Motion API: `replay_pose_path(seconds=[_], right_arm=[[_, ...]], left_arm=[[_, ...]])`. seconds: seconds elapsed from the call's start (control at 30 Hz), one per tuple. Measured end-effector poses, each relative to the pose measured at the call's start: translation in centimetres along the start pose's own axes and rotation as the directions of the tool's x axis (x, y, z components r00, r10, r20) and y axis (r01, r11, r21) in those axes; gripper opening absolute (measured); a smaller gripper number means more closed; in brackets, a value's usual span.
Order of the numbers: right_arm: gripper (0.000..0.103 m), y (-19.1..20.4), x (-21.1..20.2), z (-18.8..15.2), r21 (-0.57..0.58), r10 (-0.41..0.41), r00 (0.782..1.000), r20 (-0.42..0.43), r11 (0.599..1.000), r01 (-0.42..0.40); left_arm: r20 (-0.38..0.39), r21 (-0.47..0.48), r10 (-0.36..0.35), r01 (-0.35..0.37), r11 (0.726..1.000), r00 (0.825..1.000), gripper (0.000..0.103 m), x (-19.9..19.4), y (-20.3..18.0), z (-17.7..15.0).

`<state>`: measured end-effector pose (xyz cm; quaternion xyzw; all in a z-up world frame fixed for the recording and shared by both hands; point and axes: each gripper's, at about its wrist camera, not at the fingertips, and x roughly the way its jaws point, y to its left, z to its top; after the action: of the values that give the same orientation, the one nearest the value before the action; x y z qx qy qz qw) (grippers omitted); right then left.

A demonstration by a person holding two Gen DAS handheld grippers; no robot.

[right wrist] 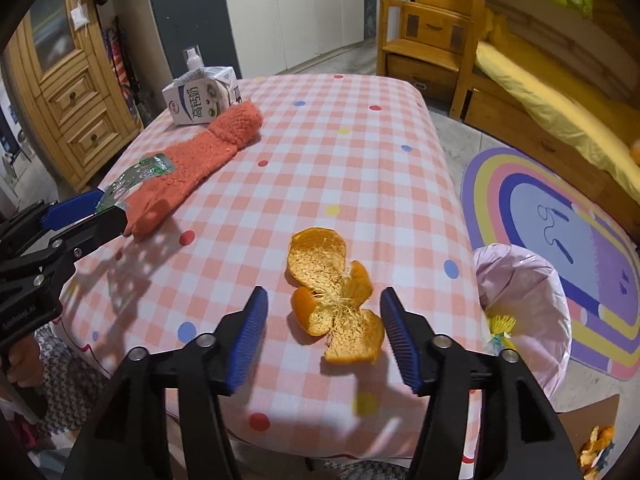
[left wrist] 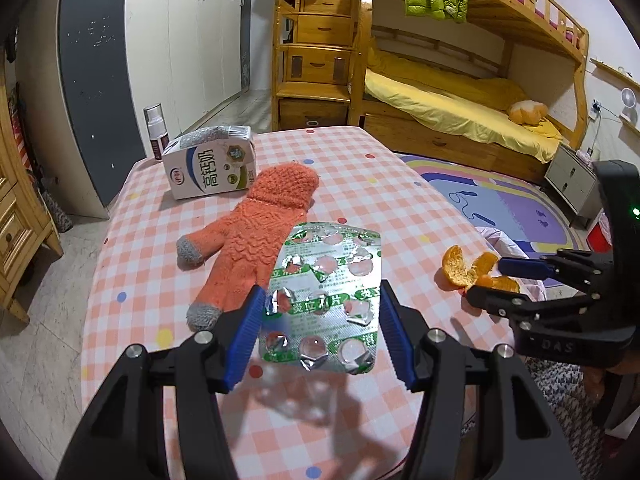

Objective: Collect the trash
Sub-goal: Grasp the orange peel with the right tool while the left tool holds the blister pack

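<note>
Our left tool (left wrist: pixel 320 328) grips the empty blister pack (left wrist: pixel 326 296) by its long edges, lifted above the checked table (left wrist: pixel 360 168), its long axis running away from us over the orange glove (left wrist: pixel 256 240). Our right tool (right wrist: pixel 324 332) hangs released, straddling the orange peel (right wrist: pixel 332 300) near the table's near edge. The milk carton (left wrist: pixel 212 168) stands beyond the glove, the pink-lined bin (right wrist: pixel 524 300) beside the table.
</note>
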<state>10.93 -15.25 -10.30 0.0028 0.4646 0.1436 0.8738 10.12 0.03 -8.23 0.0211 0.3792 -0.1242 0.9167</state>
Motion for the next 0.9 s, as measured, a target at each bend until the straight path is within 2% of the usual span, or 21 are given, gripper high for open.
replay_pose_path(seconds=[0.03,0.2,0.27,0.37,0.5,0.53,0.7,0.9], right_arm=[[0.071,-0.1,0.0,-0.1,0.005,-0.01,1.0,0.002,1.0,0.01],[0.069,-0.7,1.2,-0.4,0.017,-0.007,1.0,-0.01,1.0,0.007],[0.053,-0.7,1.9,-0.3,0.019,-0.011,1.0,-0.025,1.0,0.012],[0.042,-0.6,2.0,-0.3,0.007,-0.015,1.0,-0.008,1.0,0.015],[0.018,-0.4,1.2,-0.2,0.004,-0.009,1.0,0.024,1.0,0.009],[0.016,-0.5,1.0,-0.1,0.012,0.002,1.0,0.025,1.0,-0.002],[0.016,-1.7,-2.2,0.0,0.06,0.007,0.997,0.08,0.998,-0.012],[0.016,-5.6,-6.9,0.1,0.129,-0.055,0.982,0.179,0.991,0.032]], left_arm=[[-0.002,-0.001,-0.001,0.001,1.0,1.0,0.055,0.0,-0.1,0.0],[-0.006,0.0,-0.007,0.007,1.0,1.0,0.055,0.0,-0.3,-0.4],[-0.022,-0.008,-0.014,0.014,1.0,1.0,0.055,0.3,-0.3,-0.5],[-0.022,-0.005,-0.012,0.011,1.0,1.0,0.055,0.3,-0.5,-0.5],[-0.017,0.019,-0.008,0.009,1.0,1.0,0.055,0.0,-1.1,-0.6],[-0.021,0.027,-0.006,0.006,1.0,1.0,0.055,0.0,-1.3,-0.7],[-0.026,0.049,-0.027,0.028,0.998,0.999,0.055,0.0,-2.7,-0.4],[-0.019,0.104,-0.104,0.105,0.989,0.994,0.055,0.6,-7.0,1.0]])
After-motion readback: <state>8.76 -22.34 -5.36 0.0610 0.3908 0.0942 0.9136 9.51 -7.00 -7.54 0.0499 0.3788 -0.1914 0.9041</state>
